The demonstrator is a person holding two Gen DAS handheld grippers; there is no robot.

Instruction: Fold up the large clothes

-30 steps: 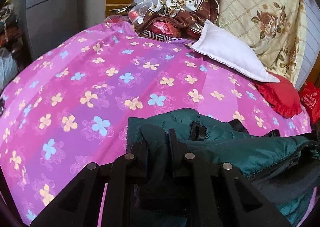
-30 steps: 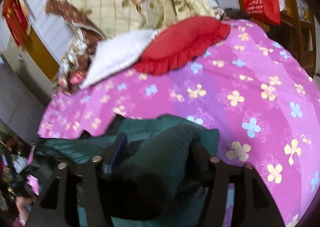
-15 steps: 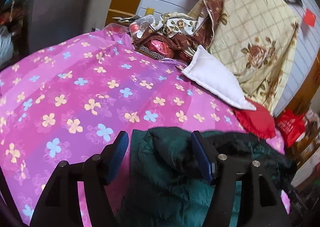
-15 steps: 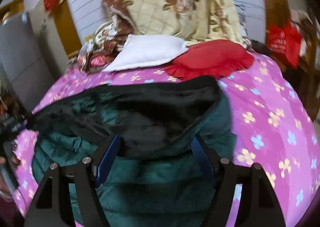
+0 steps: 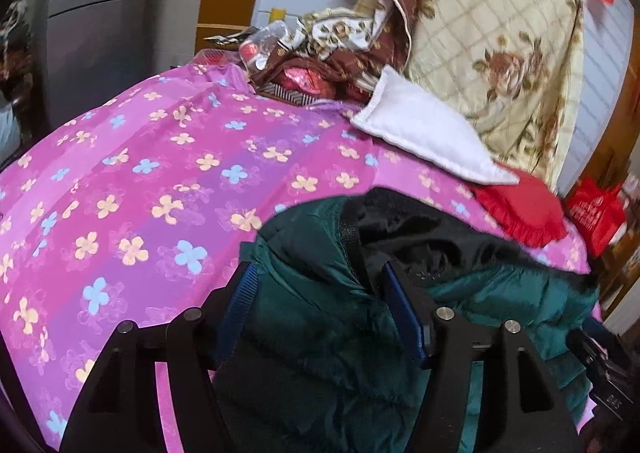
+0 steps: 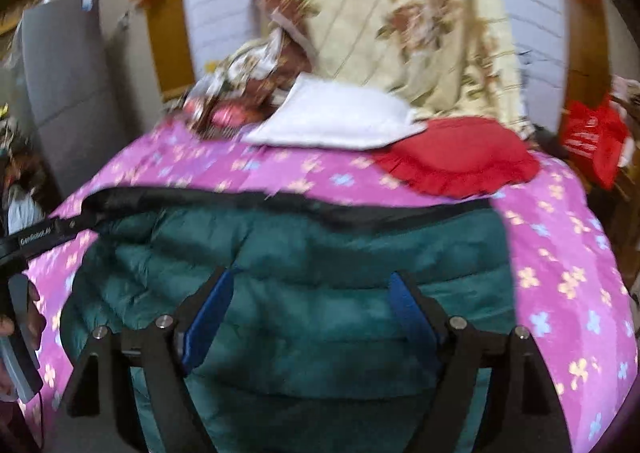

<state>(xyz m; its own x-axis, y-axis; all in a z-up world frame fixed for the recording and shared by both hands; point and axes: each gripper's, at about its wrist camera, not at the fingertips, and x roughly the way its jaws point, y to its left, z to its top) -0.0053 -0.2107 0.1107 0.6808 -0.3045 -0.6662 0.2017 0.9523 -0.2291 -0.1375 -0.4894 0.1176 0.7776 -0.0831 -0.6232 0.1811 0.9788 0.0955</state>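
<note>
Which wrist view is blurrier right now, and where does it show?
Right wrist view: motion blur throughout, smearing the cream floral quilt and flat white pillow. Left wrist view: sharper, flower print crisp on the pink floral bedsheet; only fisheye bending and dark corners.

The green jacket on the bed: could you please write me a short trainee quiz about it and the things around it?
1. True or false: the green jacket lies on the flowered pink sheet.
2. What lies right beside the red cushion? A a white pillow; B a blue towel; C a book.
3. Fill in: the jacket's lining is ____ in colour.
Key: 1 true; 2 A; 3 black.
</note>
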